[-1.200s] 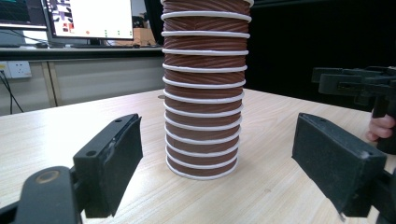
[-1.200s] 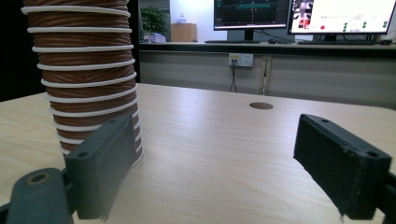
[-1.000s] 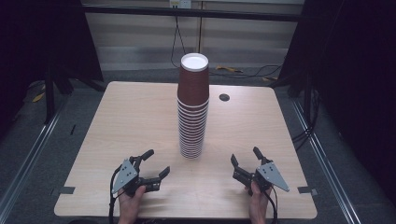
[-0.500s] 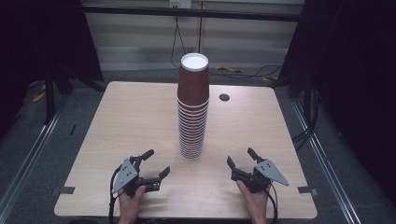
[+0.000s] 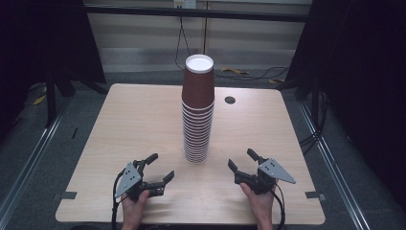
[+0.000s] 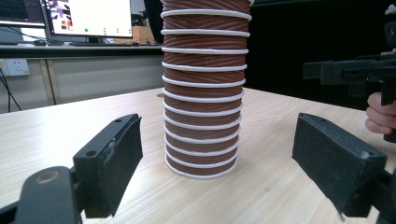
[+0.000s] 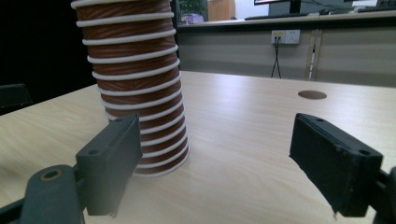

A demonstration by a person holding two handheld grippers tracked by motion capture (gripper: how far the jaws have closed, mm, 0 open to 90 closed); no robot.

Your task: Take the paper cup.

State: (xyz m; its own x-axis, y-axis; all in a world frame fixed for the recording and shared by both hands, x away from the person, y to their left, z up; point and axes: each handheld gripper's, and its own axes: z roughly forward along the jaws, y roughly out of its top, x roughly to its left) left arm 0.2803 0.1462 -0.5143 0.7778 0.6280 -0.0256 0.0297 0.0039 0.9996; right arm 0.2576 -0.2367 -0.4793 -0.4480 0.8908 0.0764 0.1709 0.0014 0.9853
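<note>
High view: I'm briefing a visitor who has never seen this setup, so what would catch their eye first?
The tall stack of brown paper cups, upside down with white rims, stands at the middle of the wooden table. Nearer the person, the left gripper and right gripper sit on either side of it with jaws open, holding nothing.

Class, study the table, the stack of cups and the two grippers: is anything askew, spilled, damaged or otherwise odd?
Nothing stands out. The stack of brown cups stands upside down and straight near the middle of the table, rims evenly spaced. No spill or damage shows. The left gripper and right gripper sit open on either side, apart from it.
</note>
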